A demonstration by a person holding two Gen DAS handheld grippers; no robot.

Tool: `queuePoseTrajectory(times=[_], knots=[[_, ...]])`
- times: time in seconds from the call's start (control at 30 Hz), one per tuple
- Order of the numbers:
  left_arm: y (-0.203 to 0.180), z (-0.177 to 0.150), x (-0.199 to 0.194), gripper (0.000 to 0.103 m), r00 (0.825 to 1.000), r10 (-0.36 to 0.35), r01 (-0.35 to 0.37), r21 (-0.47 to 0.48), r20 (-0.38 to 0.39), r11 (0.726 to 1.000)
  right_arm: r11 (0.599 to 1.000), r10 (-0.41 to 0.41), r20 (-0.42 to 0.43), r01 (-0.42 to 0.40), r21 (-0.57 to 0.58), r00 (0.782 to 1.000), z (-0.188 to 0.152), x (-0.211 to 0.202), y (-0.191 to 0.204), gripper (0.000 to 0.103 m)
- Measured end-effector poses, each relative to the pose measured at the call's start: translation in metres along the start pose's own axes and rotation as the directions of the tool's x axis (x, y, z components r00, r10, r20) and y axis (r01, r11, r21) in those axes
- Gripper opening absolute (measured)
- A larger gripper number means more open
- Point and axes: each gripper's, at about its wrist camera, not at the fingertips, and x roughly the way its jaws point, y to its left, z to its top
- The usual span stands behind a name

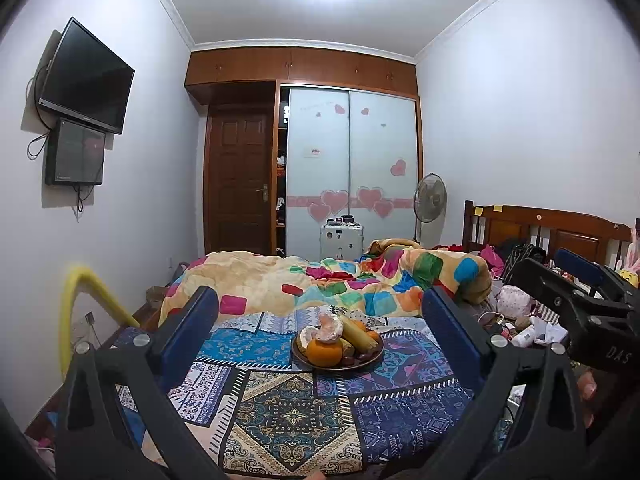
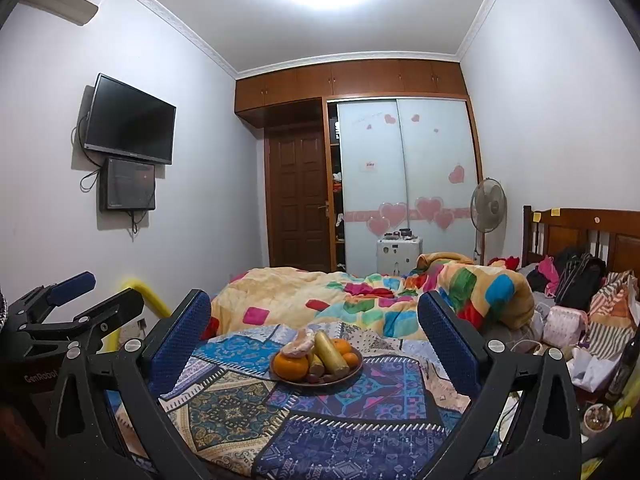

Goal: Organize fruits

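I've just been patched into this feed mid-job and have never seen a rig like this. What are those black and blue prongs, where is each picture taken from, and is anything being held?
There is no robot arm here. A person holds a two-finger gripper in each hand, and each gripper carries a fisheye camera looking forward along its fingers.

The left wrist view looks out between the left gripper, with the right one visible at its right edge. The right wrist view looks out between the right gripper, with the left one at its left edge.

The black prongs are the fingers, and the blue parts are their pads.

Ahead, on a patterned cloth on the bed, sits a round plate piled with fruit: oranges, a peeled citrus, a yellow cylindrical piece and small dark fruits.

Both grippers are open and hold nothing.
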Motion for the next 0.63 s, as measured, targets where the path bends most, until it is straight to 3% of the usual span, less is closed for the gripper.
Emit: queuePoseTrajectory(times=[0.63], knots=[[-0.0020,-0.0049,0.0088,0.103,1.000,-0.018,0.018,-0.004,-0.022,1.000,1.000,-0.006,-0.014,0.006,0.009,1.000,-0.0029,0.0084,0.0011,0.103]])
